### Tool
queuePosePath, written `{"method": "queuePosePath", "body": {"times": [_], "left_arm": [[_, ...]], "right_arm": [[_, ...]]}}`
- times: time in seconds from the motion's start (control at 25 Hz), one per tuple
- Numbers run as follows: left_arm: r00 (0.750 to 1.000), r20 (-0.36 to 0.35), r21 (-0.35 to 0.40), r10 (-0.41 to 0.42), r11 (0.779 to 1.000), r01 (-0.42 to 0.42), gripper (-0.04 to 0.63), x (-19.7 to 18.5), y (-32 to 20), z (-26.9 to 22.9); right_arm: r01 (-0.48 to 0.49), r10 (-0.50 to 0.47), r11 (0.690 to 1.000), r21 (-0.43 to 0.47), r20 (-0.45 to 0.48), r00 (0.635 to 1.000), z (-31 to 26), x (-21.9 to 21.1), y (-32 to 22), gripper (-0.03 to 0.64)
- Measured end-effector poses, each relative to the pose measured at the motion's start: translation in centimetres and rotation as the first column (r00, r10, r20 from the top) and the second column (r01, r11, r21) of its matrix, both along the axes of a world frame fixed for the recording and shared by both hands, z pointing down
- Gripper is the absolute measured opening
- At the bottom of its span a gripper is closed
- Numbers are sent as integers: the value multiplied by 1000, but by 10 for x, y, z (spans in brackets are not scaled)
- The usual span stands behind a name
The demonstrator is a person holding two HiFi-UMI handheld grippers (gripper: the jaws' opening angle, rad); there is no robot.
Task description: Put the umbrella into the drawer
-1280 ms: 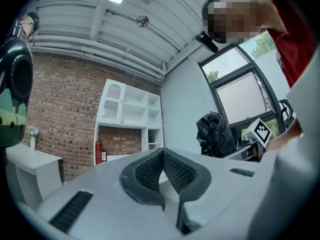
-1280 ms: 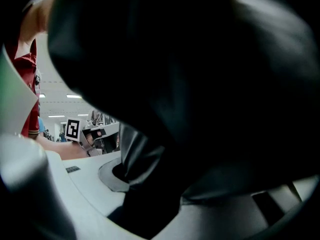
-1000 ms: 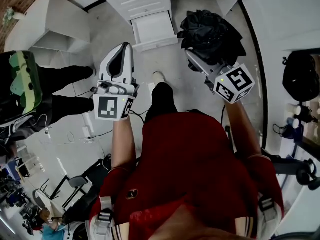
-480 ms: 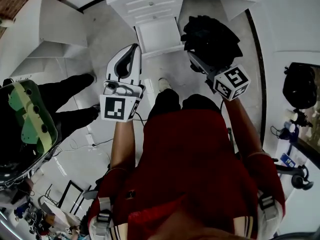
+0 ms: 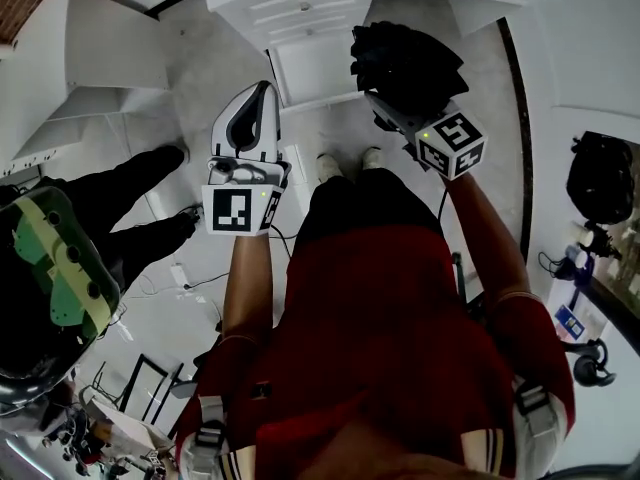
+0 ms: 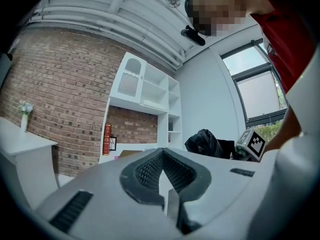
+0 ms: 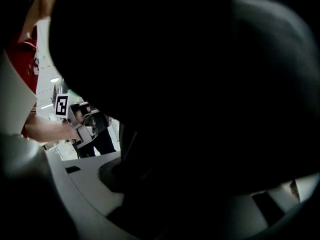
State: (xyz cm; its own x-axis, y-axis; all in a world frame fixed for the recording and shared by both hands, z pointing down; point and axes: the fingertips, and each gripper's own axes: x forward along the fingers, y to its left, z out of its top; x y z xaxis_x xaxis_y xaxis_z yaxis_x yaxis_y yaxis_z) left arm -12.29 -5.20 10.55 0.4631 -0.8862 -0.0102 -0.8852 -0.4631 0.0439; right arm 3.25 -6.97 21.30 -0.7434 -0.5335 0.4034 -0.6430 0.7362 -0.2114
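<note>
Umbrella (image 5: 405, 63), a black bundle, is hanging mid-carry, clamped in the jaws of the right gripper (image 5: 392, 110), just beside the open drawer (image 5: 315, 68). The jaws of the left gripper (image 5: 260, 96) are resting together, empty. Next it likely needs shifting over the drawer, lowering, then releasing.

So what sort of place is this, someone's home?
Likely a lab or studio dressed as a home. There is a brick wall, white shelving and a white drawer cabinet, yet loose cables trail across the floor.
</note>
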Motion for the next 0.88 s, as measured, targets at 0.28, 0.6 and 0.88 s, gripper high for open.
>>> {"method": "queuePosePath", "body": {"times": [0.28, 0.6, 0.88], "left_arm": [[997, -11, -36, -73, 997, 73, 6, -2, -23, 39], [992, 7, -49, -126, 991, 126, 6, -2, -48, 94], [985, 6, -55, -175, 983, 175, 6, -6, -60, 139]], "right_arm": [[65, -66, 997, -28, -42, 997, 48, -2, -24, 236], [144, -150, 988, -61, -114, 982, 125, 2, -52, 236], [257, -269, 963, -83, -206, 941, 194, 1, -72, 236]]}}
